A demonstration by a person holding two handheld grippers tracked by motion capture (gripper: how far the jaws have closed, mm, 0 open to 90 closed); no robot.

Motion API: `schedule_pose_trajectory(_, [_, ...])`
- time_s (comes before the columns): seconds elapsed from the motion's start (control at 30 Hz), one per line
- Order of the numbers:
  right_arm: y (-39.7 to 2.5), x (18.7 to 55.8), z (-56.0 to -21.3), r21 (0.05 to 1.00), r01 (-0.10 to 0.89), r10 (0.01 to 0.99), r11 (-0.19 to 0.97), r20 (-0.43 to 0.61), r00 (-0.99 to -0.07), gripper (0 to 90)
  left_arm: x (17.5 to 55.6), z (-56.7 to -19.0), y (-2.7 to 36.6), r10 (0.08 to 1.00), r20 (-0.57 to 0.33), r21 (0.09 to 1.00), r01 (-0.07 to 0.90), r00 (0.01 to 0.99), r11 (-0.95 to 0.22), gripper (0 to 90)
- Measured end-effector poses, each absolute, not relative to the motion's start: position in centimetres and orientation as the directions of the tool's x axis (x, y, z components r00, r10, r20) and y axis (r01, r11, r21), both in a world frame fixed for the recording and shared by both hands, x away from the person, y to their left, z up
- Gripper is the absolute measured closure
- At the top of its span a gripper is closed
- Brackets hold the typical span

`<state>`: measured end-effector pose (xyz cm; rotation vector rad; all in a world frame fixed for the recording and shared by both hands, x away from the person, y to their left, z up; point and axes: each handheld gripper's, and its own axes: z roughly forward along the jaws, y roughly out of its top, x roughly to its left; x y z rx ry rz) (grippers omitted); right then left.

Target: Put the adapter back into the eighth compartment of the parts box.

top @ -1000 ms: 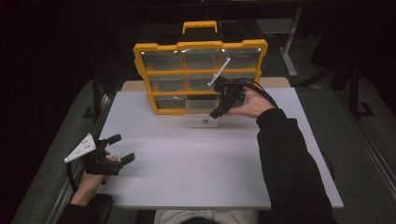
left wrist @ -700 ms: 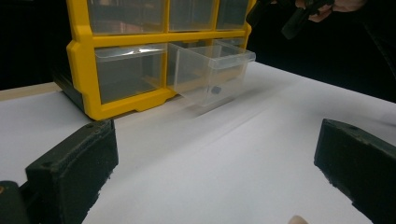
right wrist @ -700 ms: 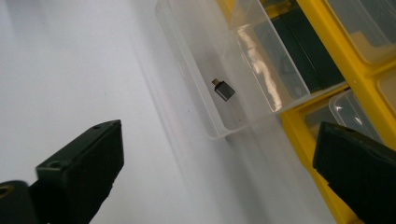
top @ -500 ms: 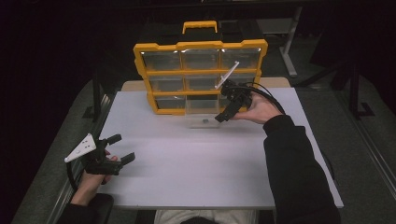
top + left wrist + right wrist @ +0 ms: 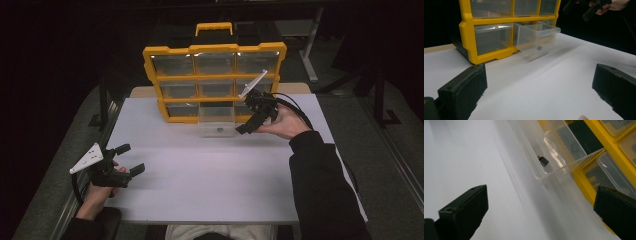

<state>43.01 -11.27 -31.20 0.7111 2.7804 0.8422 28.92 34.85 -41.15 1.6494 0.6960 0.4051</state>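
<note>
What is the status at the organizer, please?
Right gripper open, beside pulled-out clear drawer. Small dark part inside it. Left gripper open, idle. Nothing in the way.

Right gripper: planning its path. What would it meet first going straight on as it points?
Probably the pulled-out clear drawer holding a small dark part; the right gripper is open, though depth is uncertain.
</note>
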Motion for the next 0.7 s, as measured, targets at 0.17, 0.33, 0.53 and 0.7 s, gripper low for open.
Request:
schedule_pose_trajectory(0.17, [-12.0, 42.6, -31.5, 0.564, 0.399, 0.489, 0.723, -0.010, -0.872, 0.0, 28.9, -41.2, 34.8, 0.644, -0.115, 0.973, 0.218, 0.757, -0.081, 0.0])
schedule_pose_trajectory(0.33, [-13.0, 42.1, -31.7, 0.573, 0.408, 0.502, 0.710, -0.006, -0.865, 0.0, 28.9, -41.2, 34.8, 0.644, -0.114, 0.972, 0.218, 0.756, -0.083, 0.0])
schedule_pose_trajectory(0.53, [-14.0, 41.5, -32.1, 0.584, 0.425, 0.521, 0.692, 0.003, -0.853, 0.0, 28.9, -41.2, 34.8, 0.644, -0.116, 0.973, 0.218, 0.756, -0.081, 0.0])
schedule_pose_trajectory(0.7, [-14.9, 40.9, -32.4, 0.595, 0.436, 0.534, 0.675, 0.013, -0.845, 0.0, 28.9, -41.2, 34.8, 0.644, -0.116, 0.972, 0.219, 0.756, -0.082, 0.0])
